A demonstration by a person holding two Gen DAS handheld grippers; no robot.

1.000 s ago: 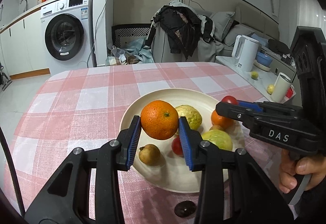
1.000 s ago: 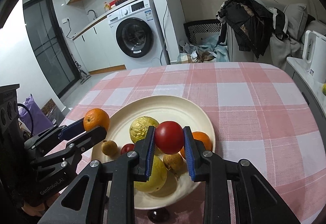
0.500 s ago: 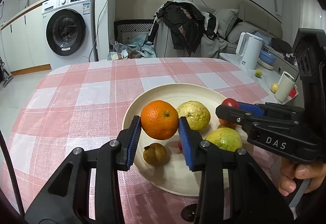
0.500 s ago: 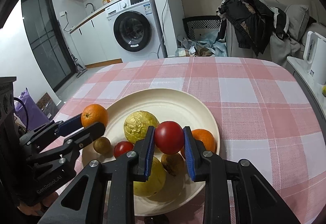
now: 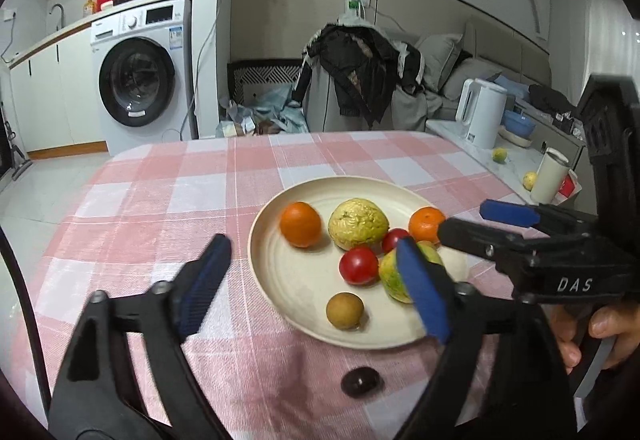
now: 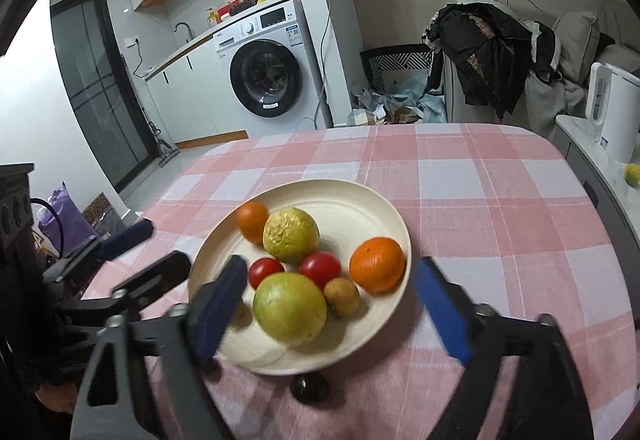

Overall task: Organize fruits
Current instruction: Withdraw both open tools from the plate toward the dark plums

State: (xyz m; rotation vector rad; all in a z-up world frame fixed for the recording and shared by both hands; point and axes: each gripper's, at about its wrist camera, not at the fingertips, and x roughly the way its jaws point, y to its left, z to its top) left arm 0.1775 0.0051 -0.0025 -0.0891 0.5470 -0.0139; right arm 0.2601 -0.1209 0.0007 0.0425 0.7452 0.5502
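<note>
A cream plate on the pink checked cloth holds two oranges, two tomatoes, a wrinkled yellow guava, a green guava and a small brown fruit. My left gripper stands open at the plate's near left rim, holding nothing. Wide open and also empty, my right gripper hovers over the near side of the plate. A small dark fruit lies on the cloth just in front of the plate.
A side counter to the right carries a white kettle, a white cup and two small yellow fruits. Beyond the table stand a washing machine and a chair draped with dark clothes. A hand holds the right gripper.
Both grippers have opened. The orange left my left gripper and the tomato left my right one; both now lie on the plate. Both grippers have drawn back a little.
</note>
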